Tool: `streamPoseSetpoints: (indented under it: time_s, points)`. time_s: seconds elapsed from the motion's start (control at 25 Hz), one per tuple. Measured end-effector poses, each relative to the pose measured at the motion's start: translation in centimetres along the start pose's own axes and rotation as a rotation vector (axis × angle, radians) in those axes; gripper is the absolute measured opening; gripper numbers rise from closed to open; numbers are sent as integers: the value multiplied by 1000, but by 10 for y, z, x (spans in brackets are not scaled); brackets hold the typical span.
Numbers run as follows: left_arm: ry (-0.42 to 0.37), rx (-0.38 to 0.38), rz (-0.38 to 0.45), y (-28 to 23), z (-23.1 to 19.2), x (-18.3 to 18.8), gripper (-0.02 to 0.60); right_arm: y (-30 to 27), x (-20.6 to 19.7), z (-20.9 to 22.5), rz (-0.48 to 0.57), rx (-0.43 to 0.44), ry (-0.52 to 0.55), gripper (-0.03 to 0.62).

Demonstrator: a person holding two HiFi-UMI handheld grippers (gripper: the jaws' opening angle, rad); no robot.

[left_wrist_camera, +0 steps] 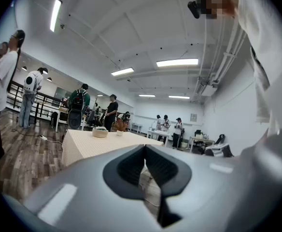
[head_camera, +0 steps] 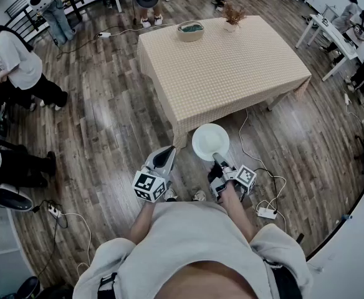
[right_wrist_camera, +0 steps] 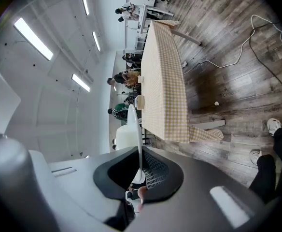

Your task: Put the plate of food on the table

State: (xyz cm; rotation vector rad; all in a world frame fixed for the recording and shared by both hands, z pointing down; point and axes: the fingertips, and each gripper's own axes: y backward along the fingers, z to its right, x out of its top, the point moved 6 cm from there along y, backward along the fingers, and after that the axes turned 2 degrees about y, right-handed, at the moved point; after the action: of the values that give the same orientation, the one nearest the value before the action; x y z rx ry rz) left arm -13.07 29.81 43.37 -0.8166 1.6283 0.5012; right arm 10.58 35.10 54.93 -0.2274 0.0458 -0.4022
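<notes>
A white round plate (head_camera: 210, 141) hangs over the wood floor, just short of the table's near corner. My right gripper (head_camera: 219, 161) is shut on its near rim. In the right gripper view the plate (right_wrist_camera: 137, 129) shows edge-on, clamped between the jaws of the right gripper (right_wrist_camera: 140, 152); I can make out no food on it. The table (head_camera: 222, 67) wears a beige checked cloth. My left gripper (head_camera: 165, 158) is beside the right one, shut and holding nothing. In its own view the left gripper (left_wrist_camera: 145, 152) points at the table (left_wrist_camera: 90, 144).
A bowl (head_camera: 191, 30) and a small vase of dried plants (head_camera: 234, 15) stand at the table's far edge. Cables and a power strip (head_camera: 266, 212) lie on the floor at the right. People stand at the left and far side. White desks (head_camera: 331, 36) are at the right.
</notes>
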Motion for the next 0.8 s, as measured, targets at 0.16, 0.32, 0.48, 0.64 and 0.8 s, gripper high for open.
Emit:
streamPoseSetpoints:
  time_s: [0.16, 0.32, 0.48, 0.64, 0.8]
  points:
    - [0, -2, -1, -2, 5, -2, 11, 1, 5, -1, -8, 4, 8, 9]
    - [-1, 5, -2, -7, 15, -4, 11, 6, 14, 2, -16, 8, 7, 9]
    - [-3, 19, -5, -13, 25, -6, 9, 13, 25, 5, -23, 5, 13, 9]
    - [0, 25, -8, -18, 37, -11, 9, 22, 32, 9, -34, 15, 11, 9]
    - [-3, 30, -5, -31, 52, -14, 9, 30, 47, 12, -43, 21, 6, 11]
